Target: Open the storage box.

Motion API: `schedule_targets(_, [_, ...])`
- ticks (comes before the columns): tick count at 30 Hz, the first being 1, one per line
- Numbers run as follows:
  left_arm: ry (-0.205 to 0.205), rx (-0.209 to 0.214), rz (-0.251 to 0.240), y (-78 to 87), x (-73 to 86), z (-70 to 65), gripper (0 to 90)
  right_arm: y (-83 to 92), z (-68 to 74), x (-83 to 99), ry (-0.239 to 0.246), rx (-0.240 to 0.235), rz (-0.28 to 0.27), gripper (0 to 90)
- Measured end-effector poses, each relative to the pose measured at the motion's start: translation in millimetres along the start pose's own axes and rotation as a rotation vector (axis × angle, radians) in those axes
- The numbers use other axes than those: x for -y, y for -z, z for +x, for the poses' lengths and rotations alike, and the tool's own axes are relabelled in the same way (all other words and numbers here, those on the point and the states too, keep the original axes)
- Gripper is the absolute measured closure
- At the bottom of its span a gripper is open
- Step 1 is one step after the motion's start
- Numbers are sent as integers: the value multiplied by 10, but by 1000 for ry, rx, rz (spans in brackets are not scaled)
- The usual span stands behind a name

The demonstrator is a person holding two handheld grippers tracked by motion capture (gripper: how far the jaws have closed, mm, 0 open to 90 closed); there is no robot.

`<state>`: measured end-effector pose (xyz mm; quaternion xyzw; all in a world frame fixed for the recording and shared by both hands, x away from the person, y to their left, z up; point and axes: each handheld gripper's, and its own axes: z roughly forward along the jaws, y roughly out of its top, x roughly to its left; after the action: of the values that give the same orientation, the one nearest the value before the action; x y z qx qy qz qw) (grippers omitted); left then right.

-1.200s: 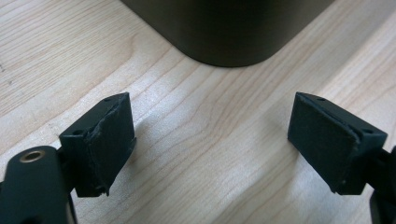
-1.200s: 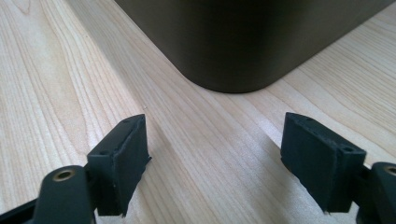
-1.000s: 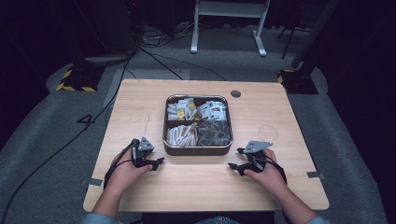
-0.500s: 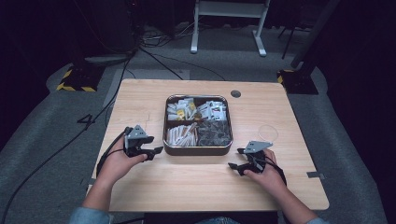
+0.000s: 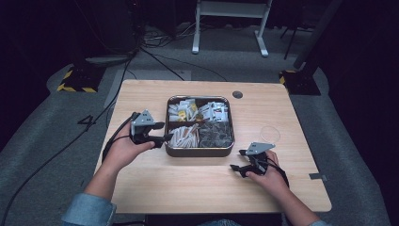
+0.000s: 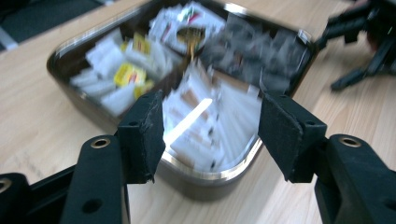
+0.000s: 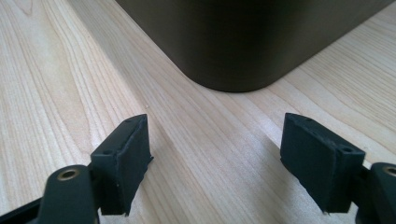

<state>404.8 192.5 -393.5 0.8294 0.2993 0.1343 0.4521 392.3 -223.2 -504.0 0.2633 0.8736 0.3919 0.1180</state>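
Left tool [image 5: 160,133] hangs in the air at the left wall of the metal tin [image 5: 199,151], tips level with the rim and pointing across toward the front-left compartment; its jaws have just been closing in, yet they stand partly spread with nothing between the pads, the white sachets [image 6: 219,126] showing through the gap below them in the left gripper view; that view is blurred, but the tin [image 6: 205,179] reads clearly enough, a rounded, dark-walled box split into four compartments; front-left holds the long white sachets [image 5: 184,136], back-left holds white packets with yellow labels [image 6: 125,74], back-right holds more white packets [image 5: 214,111], front-right holds dark, greyish wrapped pieces [image 5: 215,134]; the tin sits in the middle of the wooden bench [image 5: 188,188], a little toward the far side; right tool [image 5: 241,160] rests low on the bench off the tin's front-right corner, held in the person's right hand [image 5: 267,175], jaws spread wide and empty; in the right gripper view the two black pads [image 7: 122,158] stand well apart over bare wood, aimed at the tin's rounded dark corner [image 7: 233,56], near it but not touching; a clear round lid or dish [image 5: 269,133] lies on the bench beyond the right tool, apart from both tin and tool; the left hand [image 5: 123,150] grips the left tool from behind, cable trailing off the bench edge.
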Motion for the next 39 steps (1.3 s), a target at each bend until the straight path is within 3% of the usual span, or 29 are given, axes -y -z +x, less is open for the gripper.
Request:
schedule_targets(5, [-13, 27, -20, -110, -178, 26, 410, 3, 4, 3, 0, 0, 0, 242])
schedule_targets(8, [-34, 13, -51, -186, -274, 32, 418, 3, 3, 2, 1, 1, 0, 242])
schedule_targets(12, [-22, 37, -97, -320, -389, 1, 416, 3, 3, 3, 1, 1, 0, 242])
schedule_targets(16, [-17, 49, -76, -482, -446, 47, 409, 3, 3, 3, 1, 0, 0, 242])
schedule_targets(19, [-21, 32, -67, -601, -479, 111, 410, 3, 4, 3, 0, 0, 0, 242])
schedule_targets(23, [4, 5, -78, -785, -488, 168, 408, 3, 3, 3, 1, 1, 0, 242])
schedule_targets(27, [20, 21, -67, -973, -497, 184, 409, 3, 3, 3, 1, 1, 0, 242])
schedule_targets(32, [20, 29, -34, -1148, -504, 213, 409, 3, 3, 3, 1, 1, 0, 242])
schedule_targets(33, [36, 34, -24, -1176, -499, 208, 408, 3, 3, 3, 1, 2, 0, 242])
schedule_targets(39, [36, 20, 12, -1320, -468, 227, 406, 3, 3, 3, 1, 2, 0, 242])
